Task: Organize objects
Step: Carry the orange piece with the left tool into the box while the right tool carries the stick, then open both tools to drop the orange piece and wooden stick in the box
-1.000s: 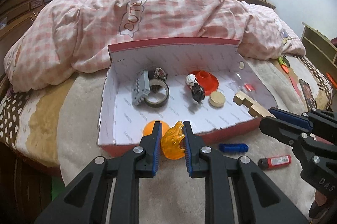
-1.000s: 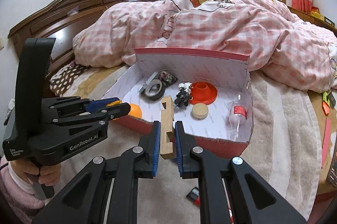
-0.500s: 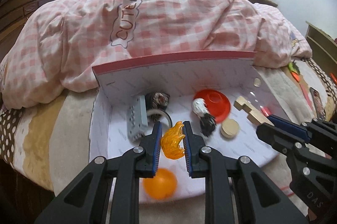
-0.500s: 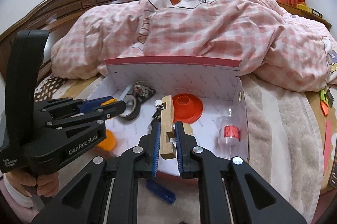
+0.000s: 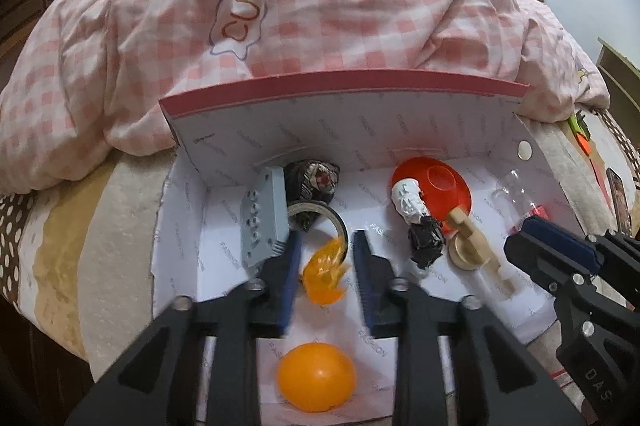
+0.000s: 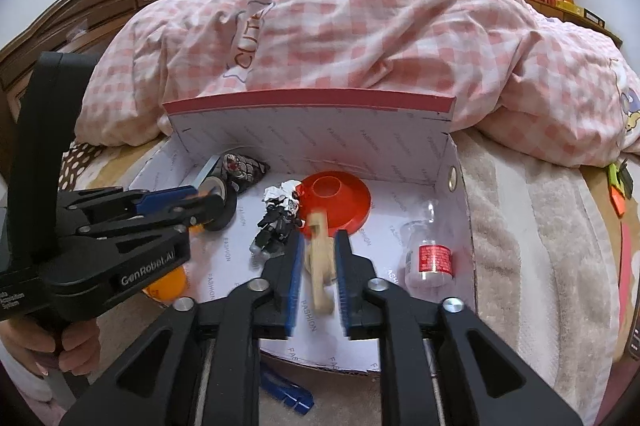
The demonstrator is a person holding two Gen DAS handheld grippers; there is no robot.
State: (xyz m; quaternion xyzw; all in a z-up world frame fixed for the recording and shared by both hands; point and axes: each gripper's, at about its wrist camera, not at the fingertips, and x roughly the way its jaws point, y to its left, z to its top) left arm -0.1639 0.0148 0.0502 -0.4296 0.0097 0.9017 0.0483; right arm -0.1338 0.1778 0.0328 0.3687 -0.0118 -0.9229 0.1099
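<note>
Step in hand, as I read it: release. Both grippers are over the open box [image 5: 340,89] and letting their loads go into it.

Left gripper [image 5: 326,266]: jaws opening, a modest gap. The translucent orange flame-shaped piece [image 5: 326,276] sits between the blue pads, blurred, with daylight on both sides; it looks to be dropping free, not pressed. Just beyond the left jaw tip is a grey ridged block [image 5: 264,226], leaning on a tape roll [image 5: 320,218]. Beyond those, against the back wall, is a dark patterned pouch [image 5: 314,181]. Below the jaws, near the front edge of the box, lies an orange ball [image 5: 316,376].

Right gripper [image 6: 318,258]: jaws opening too, about as narrow a gap. The notched wooden block [image 6: 320,258] stands between the pads, blurred, apparently loose and slipping down. Directly past the tips is an orange cone-shaped dish [image 6: 336,201]. Off the left jaw lies a small black-and-white figure [image 6: 278,218]. Off the right jaw lies a clear bottle with a red label [image 6: 426,262]. Behind the jaws, outside the box on the bedcover, is a blue clip-like item [image 6: 288,392].

Next move, my judgement: spread the jaws fully, lift clear without dragging the box's contents, then go for the blue item left outside. Whether anything else remains out there I cannot tell.
</note>
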